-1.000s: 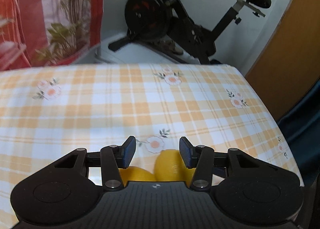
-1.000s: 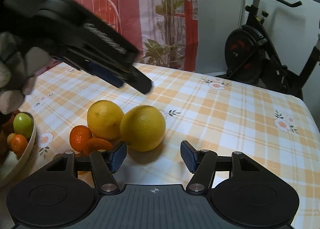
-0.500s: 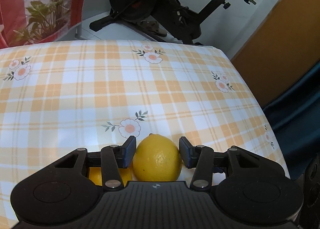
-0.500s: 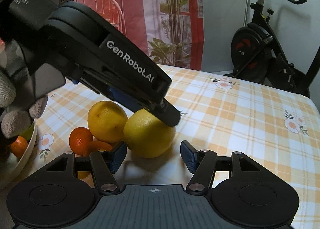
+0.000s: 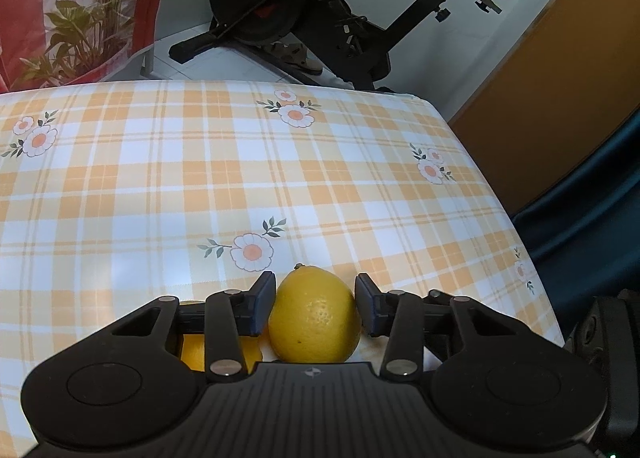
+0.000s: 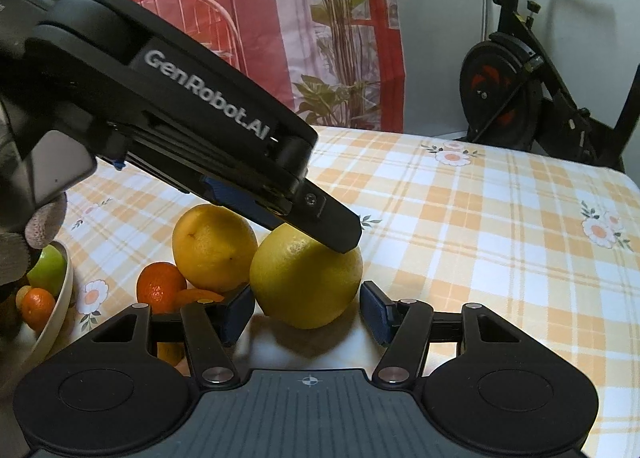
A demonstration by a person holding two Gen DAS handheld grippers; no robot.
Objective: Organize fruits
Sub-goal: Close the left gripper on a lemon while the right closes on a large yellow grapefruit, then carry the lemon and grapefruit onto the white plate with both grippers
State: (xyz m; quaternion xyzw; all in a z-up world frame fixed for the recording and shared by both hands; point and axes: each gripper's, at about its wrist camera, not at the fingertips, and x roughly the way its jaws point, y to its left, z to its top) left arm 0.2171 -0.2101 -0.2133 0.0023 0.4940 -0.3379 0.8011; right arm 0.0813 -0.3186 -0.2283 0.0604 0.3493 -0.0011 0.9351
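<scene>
Clearly the step in hand is picking up the lemon [image 5: 314, 316], which sits low in the centre of the left wrist view between the jaws of the left gripper [image 5: 315, 304]. Those jaws have just been closing around it and stand narrow; the pads look to meet its sides, though a firm grip cannot be confirmed. In the right wrist view the right gripper [image 6: 307, 312] has also been closing, its jaws straddling the same lemon without pressing it. A second yellow fruit [image 6: 214, 248] touches the lemon; a bowl [image 6: 60, 310] lies at lower left. Next, likely: lift toward the bowl, clearing the right gripper.
</scene>
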